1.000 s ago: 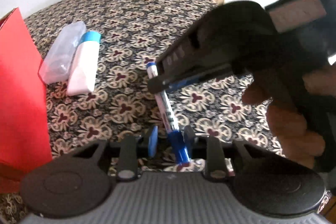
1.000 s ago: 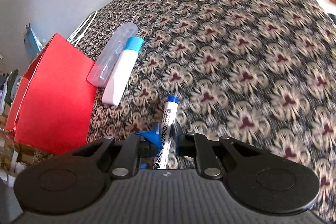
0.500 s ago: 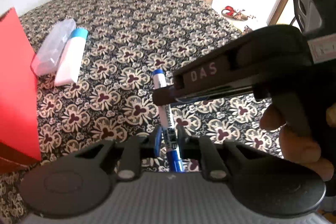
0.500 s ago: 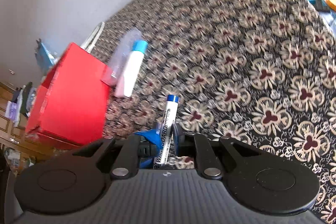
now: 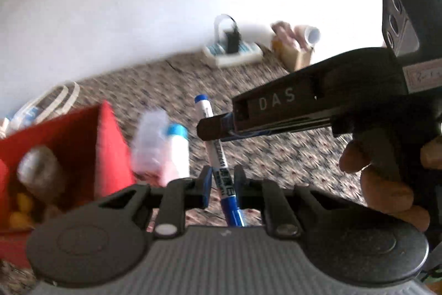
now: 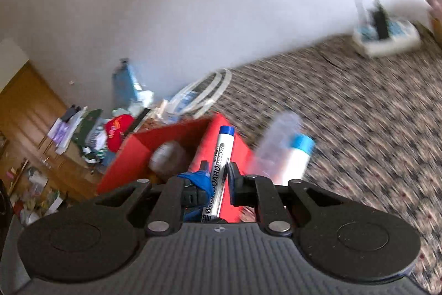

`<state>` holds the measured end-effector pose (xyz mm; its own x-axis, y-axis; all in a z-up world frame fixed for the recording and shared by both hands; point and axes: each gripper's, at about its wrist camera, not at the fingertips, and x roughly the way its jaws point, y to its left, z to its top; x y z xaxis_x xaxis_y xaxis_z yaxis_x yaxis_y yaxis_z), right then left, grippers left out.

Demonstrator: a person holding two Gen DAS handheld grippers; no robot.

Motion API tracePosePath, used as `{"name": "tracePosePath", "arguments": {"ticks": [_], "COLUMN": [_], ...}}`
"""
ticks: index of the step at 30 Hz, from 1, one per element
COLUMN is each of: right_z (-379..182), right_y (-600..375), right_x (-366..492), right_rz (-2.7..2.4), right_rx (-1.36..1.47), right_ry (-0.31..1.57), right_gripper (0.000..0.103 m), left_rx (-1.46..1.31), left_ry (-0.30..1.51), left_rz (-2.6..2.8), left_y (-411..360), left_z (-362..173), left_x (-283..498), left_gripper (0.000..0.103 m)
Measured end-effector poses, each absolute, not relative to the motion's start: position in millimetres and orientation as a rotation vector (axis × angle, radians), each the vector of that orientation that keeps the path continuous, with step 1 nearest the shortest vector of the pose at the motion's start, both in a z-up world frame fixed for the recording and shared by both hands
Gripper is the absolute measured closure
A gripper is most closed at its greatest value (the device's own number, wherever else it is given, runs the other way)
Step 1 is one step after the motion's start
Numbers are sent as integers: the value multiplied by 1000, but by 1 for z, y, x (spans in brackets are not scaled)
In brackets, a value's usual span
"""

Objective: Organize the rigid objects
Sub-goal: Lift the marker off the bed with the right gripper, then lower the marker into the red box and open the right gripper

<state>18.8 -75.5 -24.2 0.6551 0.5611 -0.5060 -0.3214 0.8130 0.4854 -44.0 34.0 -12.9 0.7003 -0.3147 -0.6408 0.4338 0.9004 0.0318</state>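
A white whiteboard marker [image 5: 218,162] with blue caps is held by both grippers, off the patterned cloth. My left gripper [image 5: 222,181] is shut on its lower part. My right gripper [image 6: 218,177] is shut on the same marker [image 6: 222,156]; its black body [image 5: 317,101] crosses the left wrist view from the right. The open red box [image 6: 171,140] lies just beyond the marker's tip, with a grey jar [image 5: 38,170] inside. A white tube with a blue cap [image 6: 295,159] and a clear case [image 6: 276,140] lie beside the box.
A white power strip [image 6: 386,38] with a black plug sits at the far edge of the patterned cloth [image 6: 359,115]. Cluttered items and a wooden cabinet [image 6: 30,112] stand to the left beyond the box. A cardboard box [image 5: 295,54] stands at the far right.
Both grippers have lifted the marker off the cloth and swung it left toward the red box, whose open top now shows. The view is motion-blurred.
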Motion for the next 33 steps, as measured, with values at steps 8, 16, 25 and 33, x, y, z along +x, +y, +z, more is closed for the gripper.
{"name": "tracePosePath", "arguments": {"ticks": [8, 16, 25, 33], "right_z": [-20, -57, -97, -105], "right_y": [12, 75, 103, 111], "right_x": [67, 104, 128, 131], "right_rz": [566, 482, 407, 366], "right_rx": [340, 283, 248, 224], "right_ry": [712, 856, 1026, 1061], "right_gripper": [103, 103, 103, 103], "left_rx": [210, 202, 195, 202], "left_ry": [610, 714, 907, 1018], "left_rz": [-350, -361, -408, -417], "left_y": [113, 188, 225, 234], "left_z": [25, 7, -45, -66], "left_x": [-19, 34, 70, 91], "left_gripper": [91, 90, 90, 90]}}
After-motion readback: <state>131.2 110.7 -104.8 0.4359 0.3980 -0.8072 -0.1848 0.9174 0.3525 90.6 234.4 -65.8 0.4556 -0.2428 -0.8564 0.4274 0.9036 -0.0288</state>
